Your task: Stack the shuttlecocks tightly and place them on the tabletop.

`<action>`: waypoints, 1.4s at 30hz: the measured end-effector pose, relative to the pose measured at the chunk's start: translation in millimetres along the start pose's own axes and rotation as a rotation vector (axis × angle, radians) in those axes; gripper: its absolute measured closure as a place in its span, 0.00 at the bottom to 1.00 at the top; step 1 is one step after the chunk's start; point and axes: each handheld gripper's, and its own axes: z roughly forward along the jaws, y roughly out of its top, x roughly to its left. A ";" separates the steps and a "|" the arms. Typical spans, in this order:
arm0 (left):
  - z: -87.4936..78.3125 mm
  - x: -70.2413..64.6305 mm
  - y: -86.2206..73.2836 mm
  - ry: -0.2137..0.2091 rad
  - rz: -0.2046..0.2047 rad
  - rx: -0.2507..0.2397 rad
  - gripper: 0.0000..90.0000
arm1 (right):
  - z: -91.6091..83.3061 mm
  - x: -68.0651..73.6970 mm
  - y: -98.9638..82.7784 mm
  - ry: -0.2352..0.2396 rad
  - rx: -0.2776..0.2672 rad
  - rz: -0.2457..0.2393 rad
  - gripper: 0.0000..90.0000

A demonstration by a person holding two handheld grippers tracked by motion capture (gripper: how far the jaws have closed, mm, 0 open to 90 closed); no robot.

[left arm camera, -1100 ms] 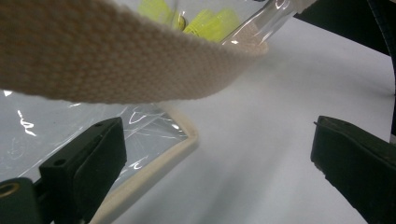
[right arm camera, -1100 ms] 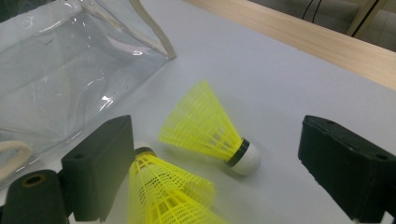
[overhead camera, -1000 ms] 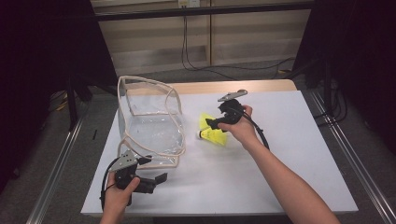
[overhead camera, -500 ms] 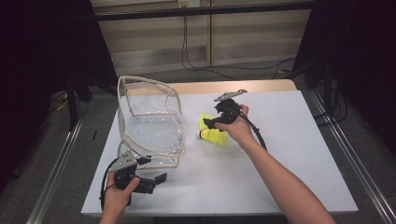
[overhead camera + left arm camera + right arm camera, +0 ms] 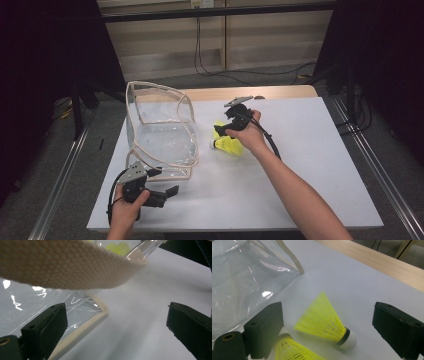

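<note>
Item: two yellow shuttlecocks [image 5: 325, 320] lying on the white table [image 5: 310, 165], at 3 o'clock of the clear bag [image 5: 160, 132]; right gripper [image 5: 227, 120] open above them, left gripper [image 5: 167, 192] open at the bag's 6 o'clock corner; risk: a skewed pinch crushes a skirt.

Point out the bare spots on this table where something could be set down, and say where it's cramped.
The white table is bare right of the right forearm out to its right edge, and along the near edge between the left gripper and that forearm. It is crowded mid-left: the clear bag stands there, with the yellow shuttlecocks beside it under the open right gripper.
</note>
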 end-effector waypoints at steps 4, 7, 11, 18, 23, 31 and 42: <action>-0.5 0.2 0.1 0.004 -0.002 -0.001 0.04 | 4.5 1.2 1.4 -0.006 0.011 -0.001 0.11; 0.1 0.1 0.1 0.003 -0.003 -0.001 0.04 | 8.7 0.2 1.5 -0.010 0.013 0.001 0.12; 0.6 0.6 0.0 0.003 -0.002 -0.001 0.04 | 14.5 -3.0 0.0 -0.024 0.026 0.012 0.13; 0.5 2.1 -0.3 0.006 -0.004 0.003 0.04 | 21.0 -3.4 2.8 -0.038 0.047 0.001 0.16; 1.3 2.7 -0.3 0.004 -0.003 0.007 0.04 | 25.3 -0.3 5.6 -0.034 0.055 -0.010 0.19; 0.3 3.9 -0.4 0.008 -0.005 0.001 0.04 | 32.4 1.9 5.1 -0.027 0.070 -0.011 0.27; 1.2 4.6 -1.0 0.008 -0.009 0.003 0.04 | 34.5 -3.4 3.0 -0.023 0.084 0.009 0.40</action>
